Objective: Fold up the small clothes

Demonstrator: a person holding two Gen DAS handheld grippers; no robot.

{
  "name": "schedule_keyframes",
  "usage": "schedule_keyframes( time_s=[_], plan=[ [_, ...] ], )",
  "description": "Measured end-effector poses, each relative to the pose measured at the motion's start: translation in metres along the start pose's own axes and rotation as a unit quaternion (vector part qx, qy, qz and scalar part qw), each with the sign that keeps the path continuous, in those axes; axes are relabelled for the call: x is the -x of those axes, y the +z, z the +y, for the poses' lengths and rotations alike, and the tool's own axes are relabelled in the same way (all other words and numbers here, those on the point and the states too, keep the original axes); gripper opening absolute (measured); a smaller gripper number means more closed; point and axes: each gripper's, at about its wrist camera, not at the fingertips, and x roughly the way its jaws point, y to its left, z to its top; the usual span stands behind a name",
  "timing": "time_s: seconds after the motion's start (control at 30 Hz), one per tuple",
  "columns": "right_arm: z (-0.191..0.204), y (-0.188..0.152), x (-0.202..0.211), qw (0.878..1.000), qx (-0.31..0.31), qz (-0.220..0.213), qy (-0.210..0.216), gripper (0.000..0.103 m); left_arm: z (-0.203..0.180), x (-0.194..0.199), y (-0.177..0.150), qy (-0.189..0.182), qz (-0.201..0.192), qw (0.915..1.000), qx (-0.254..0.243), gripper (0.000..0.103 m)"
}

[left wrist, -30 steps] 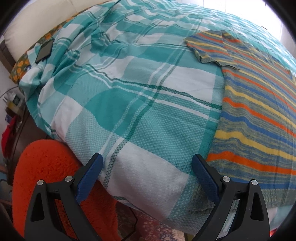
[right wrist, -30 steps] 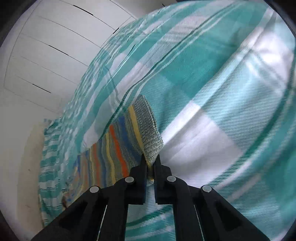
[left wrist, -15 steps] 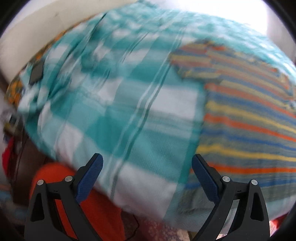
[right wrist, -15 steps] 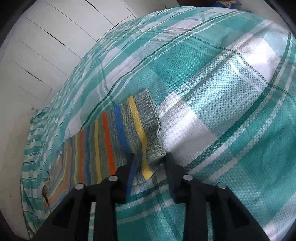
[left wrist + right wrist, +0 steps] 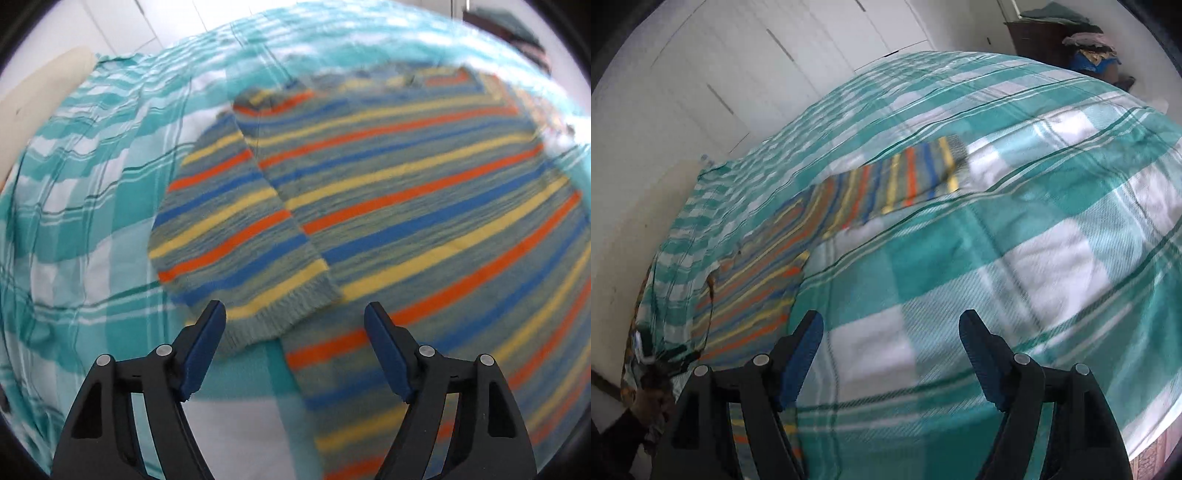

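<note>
A knitted sweater (image 5: 424, 206) with orange, yellow and blue stripes lies flat on the teal and white plaid bed cover (image 5: 74, 229). One sleeve (image 5: 236, 229) lies alongside its body, with the grey cuff just beyond my left gripper (image 5: 294, 308). That gripper's jaws are closing, wide apart, and grip nothing. In the right wrist view the sweater (image 5: 753, 295) is at the left, its other sleeve (image 5: 916, 181) stretched out across the cover. My right gripper (image 5: 892, 316) hovers over bare cover (image 5: 1034, 229), jaws opening, nothing between them.
White wardrobe doors (image 5: 757, 74) stand behind the bed. A dark dresser (image 5: 1049, 37) piled with clothes is at the far right. A cream pillow (image 5: 44, 88) lies at the bed's head. The bed's edge and a patterned rug (image 5: 1156, 454) show at lower right.
My right gripper has let go of the sleeve cuff, opened and drawn back from it. My left gripper has swung from the bed's edge to over the sweater, rolled, and narrowed a little.
</note>
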Motion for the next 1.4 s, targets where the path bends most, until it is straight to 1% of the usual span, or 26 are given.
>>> schedule_keyframes(
  time_s=[0.03,0.07,0.1,0.13,0.27,0.33,0.4,0.47,0.57,0.6,0.7,0.73,0.83,0.87,0.97,1.0,1.03,1.07,1.1,1.13,1.17,1.2,1.27,1.33,1.37,1.4],
  plan=[
    [0.011,-0.013,0.000,1.000,0.013,0.004,0.004,0.076,0.001,-0.005,0.000,0.000,0.005,1.0000,-0.004,0.075],
    [0.021,-0.026,0.001,1.000,0.026,0.008,0.007,0.076,0.006,-0.009,0.000,-0.015,0.004,0.9999,0.003,0.061],
    [0.034,-0.040,-0.001,0.999,0.043,0.015,0.011,0.076,0.010,-0.009,0.001,-0.028,0.005,0.9995,0.013,0.026],
    [0.040,-0.046,-0.007,0.998,0.053,0.020,0.013,0.076,0.015,-0.010,0.004,-0.037,0.012,0.9989,0.025,0.004],
    [0.056,-0.062,-0.030,0.994,0.098,0.048,0.005,0.076,0.072,0.013,0.027,-0.077,-0.020,0.9907,0.110,0.003],
    [0.058,-0.061,-0.036,0.992,0.111,0.051,0.001,0.076,0.130,0.026,0.037,-0.081,-0.048,0.9773,0.190,0.003],
    [0.056,-0.060,-0.038,0.993,0.111,0.051,-0.002,0.076,0.199,0.026,0.037,-0.054,-0.054,0.9552,0.286,0.004],
    [0.051,-0.060,-0.043,0.993,0.106,0.057,-0.008,0.076,0.263,0.007,0.022,-0.023,-0.024,0.9216,0.387,0.012],
    [0.048,-0.061,-0.051,0.993,0.097,0.065,-0.011,0.076,0.319,-0.028,-0.022,-0.024,0.038,0.8546,0.517,0.060],
    [0.049,-0.060,-0.052,0.993,0.098,0.066,-0.011,0.076,0.325,-0.031,-0.039,-0.030,0.030,0.8382,0.544,0.062],
    [0.051,-0.062,-0.053,0.992,0.103,0.067,-0.015,0.076,0.320,-0.041,-0.078,-0.087,-0.006,0.8088,0.582,0.063],
    [0.051,-0.063,-0.054,0.992,0.103,0.068,-0.016,0.076,0.312,-0.047,-0.086,-0.107,-0.003,0.8070,0.581,0.063],
    [0.049,-0.065,-0.059,0.992,0.102,0.074,-0.018,0.076,0.295,-0.058,-0.083,-0.128,-0.006,0.8210,0.556,0.064],
    [0.049,-0.065,-0.061,0.992,0.102,0.076,-0.019,0.076,0.292,-0.059,-0.079,-0.130,-0.016,0.8239,0.551,0.069],
    [0.051,-0.067,-0.064,0.991,0.109,0.077,-0.025,0.077,0.294,-0.065,-0.062,-0.128,-0.044,0.8185,0.558,0.082],
    [0.052,-0.067,-0.064,0.990,0.113,0.077,-0.028,0.078,0.292,-0.067,-0.060,-0.136,-0.049,0.8127,0.565,0.075],
    [0.054,-0.068,-0.065,0.990,0.116,0.077,-0.031,0.078,0.291,-0.073,-0.054,-0.154,-0.049,0.8067,0.568,0.055],
    [0.055,-0.068,-0.066,0.989,0.120,0.077,-0.035,0.079,0.288,-0.080,-0.050,-0.182,-0.039,0.8038,0.565,0.007],
    [0.056,-0.069,-0.067,0.988,0.126,0.078,-0.039,0.079,0.284,-0.080,-0.044,-0.181,-0.016,0.8143,0.551,0.003],
    [0.058,-0.070,-0.068,0.987,0.131,0.079,-0.043,0.080,0.280,-0.072,-0.038,-0.129,-0.016,0.8375,0.531,0.002],
    [0.058,-0.070,-0.069,0.987,0.134,0.079,-0.045,0.080,0.277,-0.064,-0.035,-0.084,-0.015,0.8520,0.517,0.002],
    [0.059,-0.070,-0.069,0.986,0.137,0.080,-0.047,0.080,0.278,-0.058,-0.040,-0.061,-0.014,0.8519,0.520,0.002],
    [0.059,-0.070,-0.069,0.986,0.137,0.079,-0.047,0.080,0.287,-0.055,-0.063,-0.027,-0.008,0.8337,0.551,0.002],
    [0.059,-0.071,-0.069,0.986,0.138,0.080,-0.047,0.080,0.292,-0.062,-0.078,-0.025,0.000,0.8177,0.575,0.002],
    [0.059,-0.071,-0.070,0.986,0.140,0.081,-0.047,0.080,0.293,-0.066,-0.081,-0.032,0.001,0.8140,0.580,0.002],
    [0.060,-0.072,-0.071,0.985,0.144,0.082,-0.050,0.081,0.291,-0.067,-0.077,-0.024,0.003,0.8190,0.573,0.002]
  ],
)
